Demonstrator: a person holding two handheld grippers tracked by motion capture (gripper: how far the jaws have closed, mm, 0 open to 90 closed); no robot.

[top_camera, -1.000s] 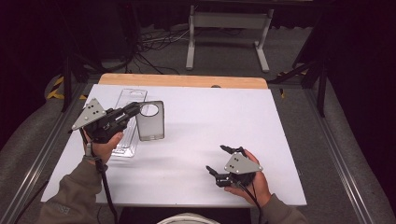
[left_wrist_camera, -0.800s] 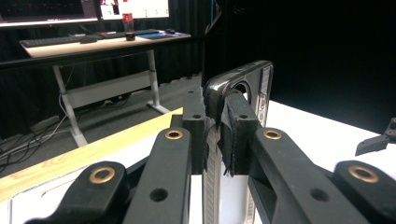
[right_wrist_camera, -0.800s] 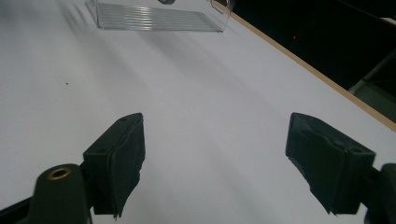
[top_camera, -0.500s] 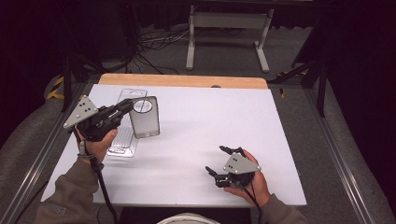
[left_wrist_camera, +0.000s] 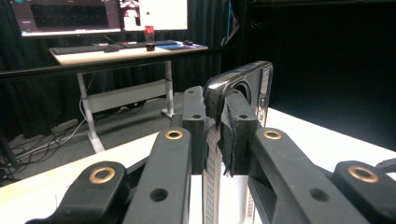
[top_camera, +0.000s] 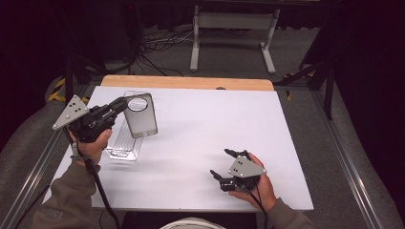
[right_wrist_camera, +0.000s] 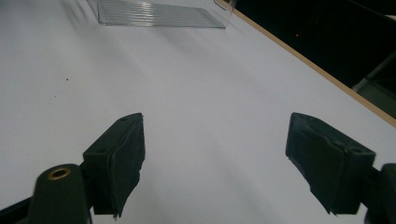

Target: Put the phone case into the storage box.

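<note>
Smoky, glossy plastic phone case [top_camera: 140, 116] with a round camera hole hangs above the ribbed clear tray [top_camera: 125, 138], pinched by the left tool [top_camera: 123, 103]; right tool [top_camera: 228, 163] rests wide on the white bench [top_camera: 205, 129].

Dark curtains ring a grey floor [top_camera: 296, 57] (cables strewn), a desk [left_wrist_camera: 126, 51] bearing monitors beyond.

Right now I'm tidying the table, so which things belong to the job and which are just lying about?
In the job:
- phone case, clamped by the left gripper
- clear plastic tray
- right gripper, open, empty

Lying about:
- cables on the floor
- grey stand
</note>
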